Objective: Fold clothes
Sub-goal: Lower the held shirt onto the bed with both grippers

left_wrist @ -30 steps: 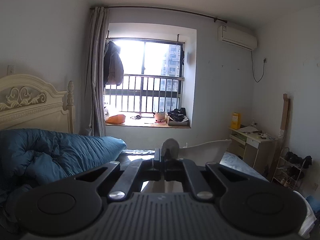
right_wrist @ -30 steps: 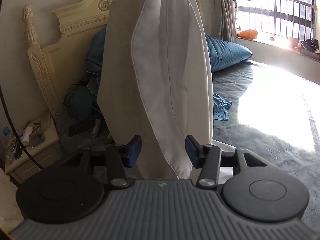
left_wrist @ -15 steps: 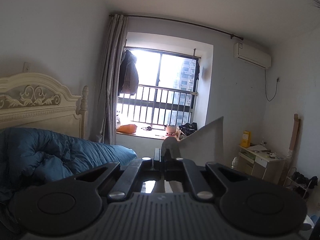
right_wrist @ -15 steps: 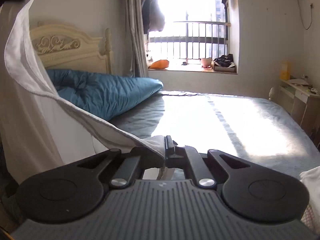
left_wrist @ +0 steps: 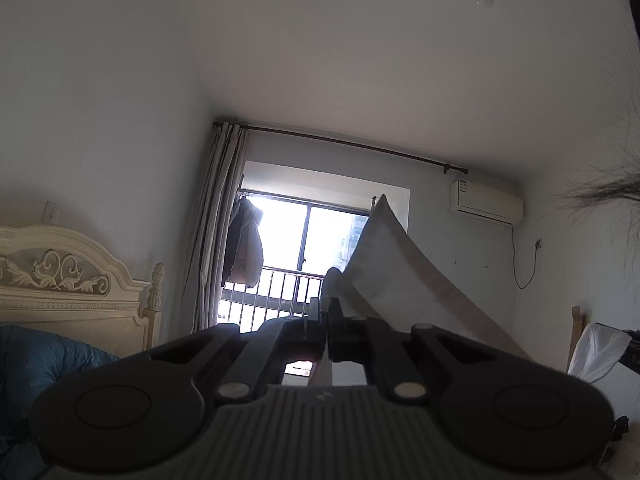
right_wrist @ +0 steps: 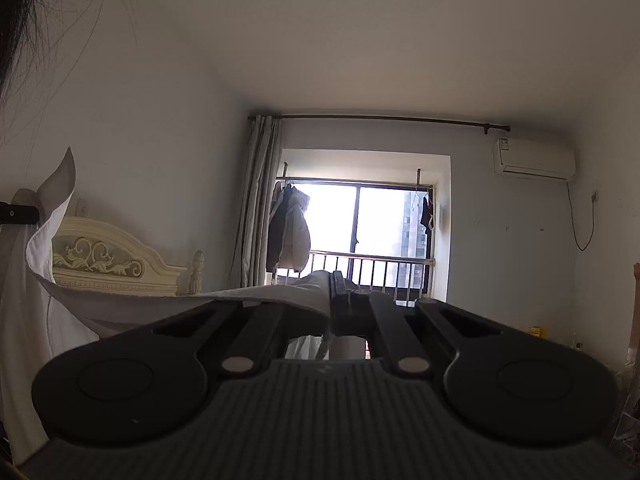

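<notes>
1. Bedroom first: both cameras look up at the white ceiling, with the window (right_wrist: 360,236) on the far wall and the cream headboard (left_wrist: 60,280) at the left.
2. White garment (right_wrist: 120,300): it is up in the air, stretched between the two claws. One edge runs across from the left to the middle of the right camera's view, and more cloth hangs down at the far left. It is not lying on the bed.
3. Right gripper (right_wrist: 334,300): its jaws are pressed together on an edge of the cloth.
4. Left gripper (left_wrist: 326,320): its jaws are squeezed together too, and a pointed bit of the same cloth (left_wrist: 400,280) sticks up and runs off to the right.
5. How far along: I see no neat fold in it. The cloth looks spread out and held high. That could be a shake-out to open it flat, or a lift in the middle of folding. I cannot tell which. Laying it down and making it neat is left to do.
</notes>
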Demonstrator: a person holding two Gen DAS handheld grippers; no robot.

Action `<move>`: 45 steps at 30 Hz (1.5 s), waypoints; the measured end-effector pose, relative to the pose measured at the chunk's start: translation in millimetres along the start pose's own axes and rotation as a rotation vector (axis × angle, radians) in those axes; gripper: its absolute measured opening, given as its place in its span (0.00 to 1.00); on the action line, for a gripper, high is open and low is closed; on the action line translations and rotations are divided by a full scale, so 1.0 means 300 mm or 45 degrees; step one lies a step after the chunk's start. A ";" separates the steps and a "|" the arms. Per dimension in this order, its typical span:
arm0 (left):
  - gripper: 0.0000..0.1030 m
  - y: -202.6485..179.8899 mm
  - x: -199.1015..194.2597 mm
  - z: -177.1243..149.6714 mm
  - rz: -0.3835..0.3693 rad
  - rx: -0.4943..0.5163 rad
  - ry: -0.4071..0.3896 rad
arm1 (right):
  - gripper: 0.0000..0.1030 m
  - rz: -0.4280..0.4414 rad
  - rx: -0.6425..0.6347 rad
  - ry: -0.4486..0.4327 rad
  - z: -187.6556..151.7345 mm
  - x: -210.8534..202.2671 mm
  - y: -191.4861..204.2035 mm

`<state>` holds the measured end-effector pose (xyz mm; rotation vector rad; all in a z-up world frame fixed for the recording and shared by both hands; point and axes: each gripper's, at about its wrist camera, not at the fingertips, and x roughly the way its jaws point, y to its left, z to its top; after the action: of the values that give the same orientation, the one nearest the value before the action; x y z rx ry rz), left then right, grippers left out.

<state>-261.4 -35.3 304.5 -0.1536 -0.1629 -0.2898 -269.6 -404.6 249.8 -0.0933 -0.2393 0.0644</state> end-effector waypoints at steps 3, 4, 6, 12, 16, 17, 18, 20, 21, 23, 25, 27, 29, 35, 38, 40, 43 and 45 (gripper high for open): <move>0.03 -0.051 -0.003 0.015 0.012 0.015 -0.004 | 0.00 0.015 0.001 -0.020 0.025 -0.027 -0.053; 0.03 -0.066 0.005 0.012 0.011 0.021 0.008 | 0.00 0.017 0.001 -0.024 0.029 -0.036 -0.070; 0.03 -0.095 0.022 0.005 0.009 0.034 0.033 | 0.00 0.027 0.017 -0.025 0.029 -0.056 -0.105; 0.03 -0.158 0.119 -0.050 -0.010 0.063 0.134 | 0.01 0.042 0.115 0.014 -0.027 0.002 -0.190; 0.03 -0.136 0.272 -0.169 -0.038 0.054 0.237 | 0.01 0.021 0.196 0.095 -0.141 0.150 -0.202; 0.03 -0.112 0.325 -0.224 -0.044 0.037 0.271 | 0.01 0.004 0.198 0.117 -0.170 0.186 -0.200; 0.03 -0.087 0.379 -0.281 -0.051 0.019 0.305 | 0.01 -0.022 0.186 0.143 -0.201 0.223 -0.198; 0.03 -0.032 0.486 -0.407 -0.065 -0.012 0.368 | 0.01 -0.066 0.169 0.212 -0.286 0.305 -0.201; 0.03 -0.003 0.538 -0.477 -0.074 -0.026 0.396 | 0.01 -0.084 0.161 0.254 -0.336 0.347 -0.199; 0.03 0.073 0.645 -0.638 -0.078 -0.052 0.452 | 0.01 -0.128 0.127 0.344 -0.442 0.430 -0.177; 0.03 0.147 0.751 -0.786 -0.084 -0.077 0.507 | 0.01 -0.184 0.094 0.451 -0.563 0.520 -0.167; 0.03 0.206 0.855 -0.925 -0.091 -0.068 0.562 | 0.01 -0.230 0.082 0.542 -0.685 0.614 -0.152; 0.03 0.258 0.953 -1.053 -0.103 -0.047 0.614 | 0.01 -0.277 0.063 0.611 -0.809 0.693 -0.133; 0.03 0.329 1.159 -1.425 -0.121 0.082 0.730 | 0.01 -0.396 0.014 0.740 -1.156 0.905 -0.100; 0.03 0.339 1.226 -1.601 -0.094 0.134 0.797 | 0.01 -0.416 0.007 0.807 -1.328 0.984 -0.090; 0.03 0.347 1.273 -1.718 -0.069 0.158 0.850 | 0.01 -0.406 -0.008 0.871 -1.459 1.045 -0.087; 0.03 0.363 1.340 -1.902 -0.028 0.189 0.945 | 0.01 -0.379 -0.024 0.970 -1.637 1.116 -0.081; 0.04 0.379 1.369 -2.004 0.001 0.197 1.019 | 0.01 -0.357 -0.030 1.041 -1.765 1.171 -0.075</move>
<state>242.9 -143.3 -221.7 0.1219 0.6068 -0.3177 198.8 -445.5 -178.0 -0.1021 0.5644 -0.2551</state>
